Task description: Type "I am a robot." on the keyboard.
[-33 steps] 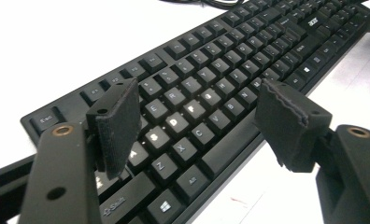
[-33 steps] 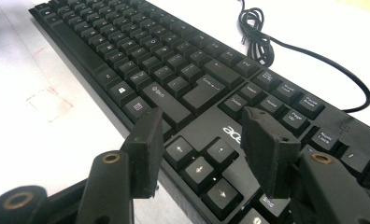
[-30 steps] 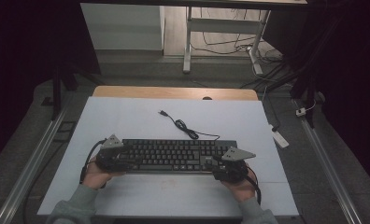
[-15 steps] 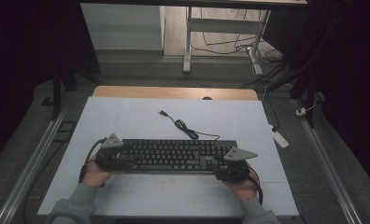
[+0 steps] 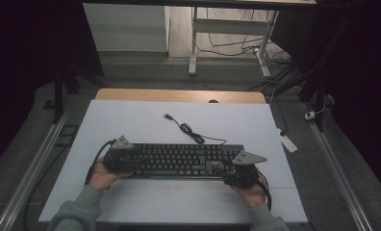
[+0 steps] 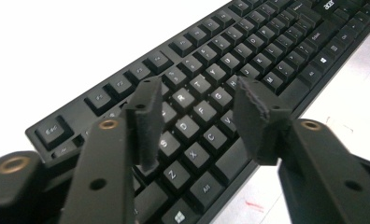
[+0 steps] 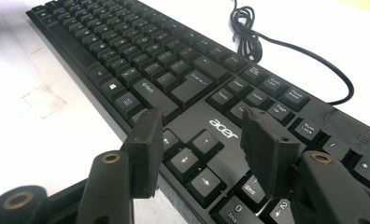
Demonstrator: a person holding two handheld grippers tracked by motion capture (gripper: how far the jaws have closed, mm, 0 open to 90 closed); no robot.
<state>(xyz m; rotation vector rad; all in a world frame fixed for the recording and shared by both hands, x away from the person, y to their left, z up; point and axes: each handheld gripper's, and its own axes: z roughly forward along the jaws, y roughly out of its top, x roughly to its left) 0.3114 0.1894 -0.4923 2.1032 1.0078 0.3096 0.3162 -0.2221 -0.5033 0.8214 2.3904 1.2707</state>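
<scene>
The keyboard [image 5: 179, 160] is seen lying flat on the table [image 5: 131, 120] beneath the spread, empty fingers of the left gripper [image 6: 195, 119] and right gripper [image 7: 199, 149], one over each end, so no grasp is judged made yet.

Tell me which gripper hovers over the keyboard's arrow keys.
The right gripper: its open jaws frame the arrow keys beside the acer logo. The left gripper sits over the keyboard letter keys instead.

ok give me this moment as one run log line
left tongs: open, over keyboard left end | right tongs: open, over arrow keys | keyboard cable: loose on table
</scene>
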